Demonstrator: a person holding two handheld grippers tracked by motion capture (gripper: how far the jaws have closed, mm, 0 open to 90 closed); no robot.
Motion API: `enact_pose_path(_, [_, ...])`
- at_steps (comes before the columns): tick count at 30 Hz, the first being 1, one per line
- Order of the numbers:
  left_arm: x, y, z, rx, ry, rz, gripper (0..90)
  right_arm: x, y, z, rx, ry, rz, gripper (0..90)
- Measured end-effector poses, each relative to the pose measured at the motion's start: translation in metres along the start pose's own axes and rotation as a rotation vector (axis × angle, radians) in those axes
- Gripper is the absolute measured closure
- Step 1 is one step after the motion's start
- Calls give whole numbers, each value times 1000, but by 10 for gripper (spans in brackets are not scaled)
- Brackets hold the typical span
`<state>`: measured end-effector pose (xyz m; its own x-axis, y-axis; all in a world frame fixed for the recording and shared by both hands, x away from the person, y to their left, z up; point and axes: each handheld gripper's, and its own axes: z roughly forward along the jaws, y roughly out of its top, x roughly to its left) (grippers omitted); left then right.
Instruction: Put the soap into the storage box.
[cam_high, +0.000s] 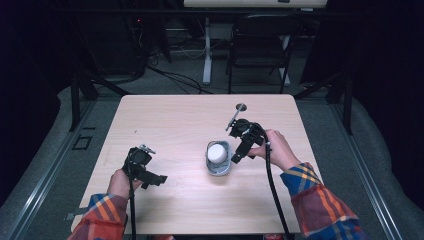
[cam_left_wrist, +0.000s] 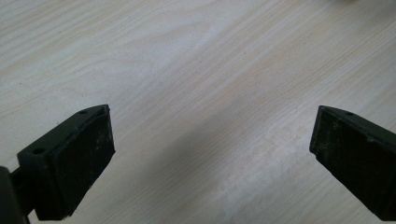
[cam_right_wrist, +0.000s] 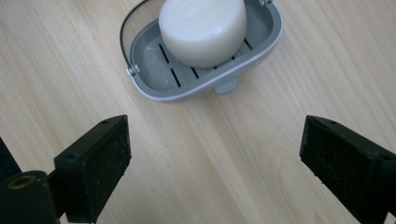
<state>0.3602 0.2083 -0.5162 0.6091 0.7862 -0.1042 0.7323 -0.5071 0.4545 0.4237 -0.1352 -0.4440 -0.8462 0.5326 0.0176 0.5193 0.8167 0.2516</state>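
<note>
Near the middle of the wooden table (cam_high: 165, 125) sits a grey soap dish (cam_high: 218, 163), and I take that as my landmark. A round white bar of soap (cam_high: 217, 151) lies inside it, toward the dish's far end as the high view shows it. From my right gripper view I see the same soap dish (cam_right_wrist: 163, 70) with slotted floor and the soap (cam_right_wrist: 203, 29) resting on those slots, a thin dark wire handle curving round one rim.

My right gripper (cam_high: 236, 156) is just beside the dish on its right, tilted down toward it, jaws spread wide with nothing between them; the right hand (cam_high: 276, 148) grips it from behind, cable trailing toward the table's near edge. My left gripper (cam_high: 156, 179) is well apart from the dish, off to its left, jaws also wide apart over bare wood. A small metal fitting (cam_high: 240, 107) is set in the tabletop beyond the dish.
</note>
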Motion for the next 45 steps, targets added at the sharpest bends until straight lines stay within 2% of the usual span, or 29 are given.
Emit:
enact_pose_path(7, [0,0,0,1,-1,0,0,-1,-18,-3,12,-38,0,81])
enact_pose_path(10, [0,0,0,2,-1,0,0,-3,-32,-3,7,-41,21,75])
enact_pose_path(13, [0,0,0,2,0,0,0,-3,-39,-2,2,-47,32,75])
enact_pose_path(14, [0,0,0,2,1,-1,0,-4,-47,-2,12,-57,39,76])
enact_pose_path(16, [0,-1,0,3,1,-2,0,-5,-51,-1,12,-53,43,75])
enact_pose_path(17, [0,-1,0,3,1,-1,0,-6,-60,0,17,-61,53,75])
enact_pose_path(19, [-1,-1,0,3,0,-2,0,-7,-63,0,15,-61,57,76])
enact_pose_path(20, [-1,-1,1,4,-1,-4,0,-8,-71,1,24,-74,64,76])
enact_pose_path(25, [-2,-1,2,18,-5,7,0,-12,-84,2,26,-83,82,76])
enact_pose_path(26, [-1,-1,2,19,-6,7,0,-14,-93,3,25,-90,96,76])
enact_pose_path(31, [-2,-1,2,18,-5,8,0,-17,-108,4,29,-110,116,76])
enact_pose_path(34, [-3,-1,2,23,-6,15,0,-19,-127,8,24,-115,155,76])
enact_pose_path(35, [-3,-1,2,23,-6,15,0,-19,-127,8,24,-115,155,76])
enact_pose_path(37, [-3,-1,2,21,-5,13,0,-20,-139,13,7,-104,195,76])
enact_pose_path(38, [-3,-1,2,23,-6,15,0,-22,-147,14,34,-107,201,75])
enact_pose_path(39, [-3,-1,3,25,-10,18,0,-22,-147,14,34,-107,201,75])
enact_pose_path(40, [-4,0,4,35,-9,24,0,-24,-160,17,48,-130,236,69])
enact_pose_path(42, [-5,0,5,40,-6,30,0,-27,-169,23,63,-155,271,54])
enact_pose_path(43, [-5,0,5,40,-6,30,0,-29,-173,24,93,-151,275,54])
enact_pose_path(44, [-5,0,5,36,-9,27,0,-29,-177,28,84,-140,298,54])
enact_pose_path(45, [-5,0,5,36,-9,27,0,-30,-179,29,121,-129,284,54])
